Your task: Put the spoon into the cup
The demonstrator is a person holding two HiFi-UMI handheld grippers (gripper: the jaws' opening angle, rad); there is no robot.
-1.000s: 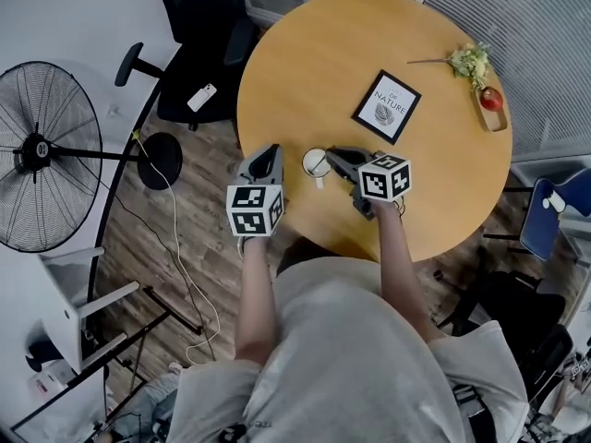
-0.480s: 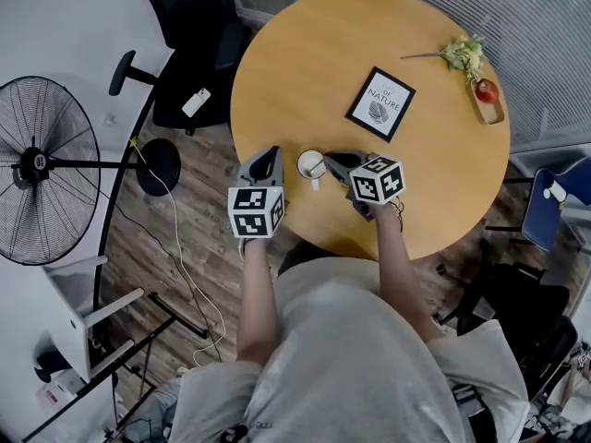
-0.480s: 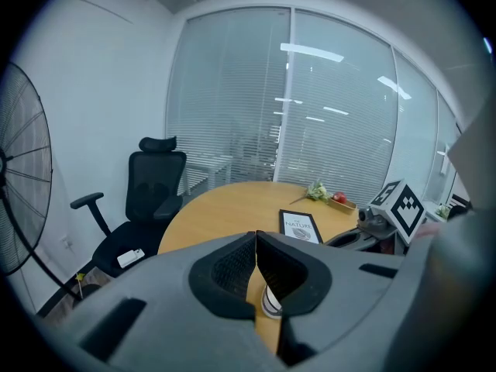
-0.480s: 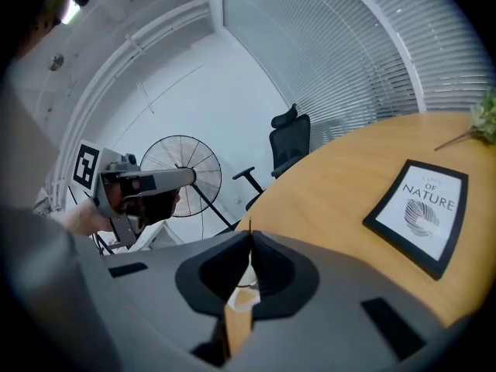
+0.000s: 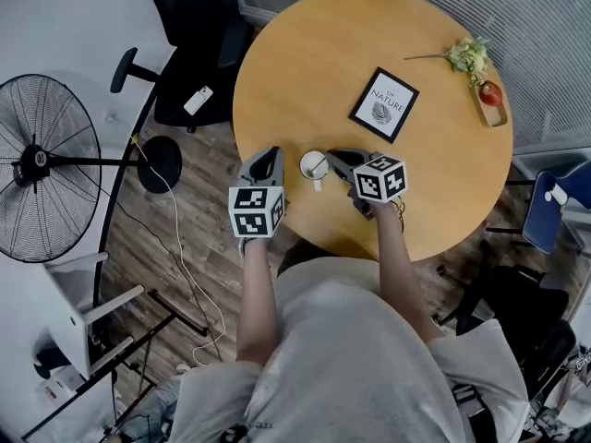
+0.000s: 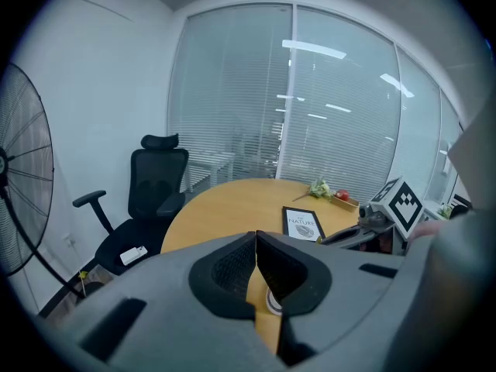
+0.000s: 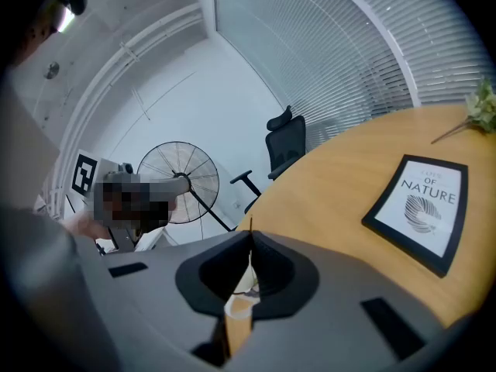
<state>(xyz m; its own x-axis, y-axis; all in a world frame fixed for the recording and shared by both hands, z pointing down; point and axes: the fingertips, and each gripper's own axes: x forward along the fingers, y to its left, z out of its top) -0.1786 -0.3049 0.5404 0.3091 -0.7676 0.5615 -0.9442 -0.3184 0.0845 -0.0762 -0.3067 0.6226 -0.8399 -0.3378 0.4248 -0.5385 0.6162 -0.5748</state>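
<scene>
A small white cup (image 5: 314, 164) stands near the front edge of the round wooden table (image 5: 305, 53). A thin spoon (image 5: 319, 161) slants across its mouth toward my right gripper (image 5: 331, 155). That gripper's jaws are shut, and a thin sliver of the spoon (image 7: 249, 223) sticks out between their tips. Below those tips the cup (image 7: 239, 304) shows through the gap. My left gripper (image 5: 271, 151) hangs just left of the cup, shut with nothing in it. In the left gripper view the cup (image 6: 273, 301) peeks out behind the closed jaws.
A framed print (image 5: 384, 105) lies mid-table. A flower sprig (image 5: 469, 58) and a wooden tray with a red fruit (image 5: 491, 100) sit at the far right edge. A black office chair (image 5: 199, 44), a floor fan (image 5: 42, 155) and a blue chair (image 5: 559, 212) ring the table.
The head camera has shifted slightly. Both grippers and the cup keep the same places relative to each other.
</scene>
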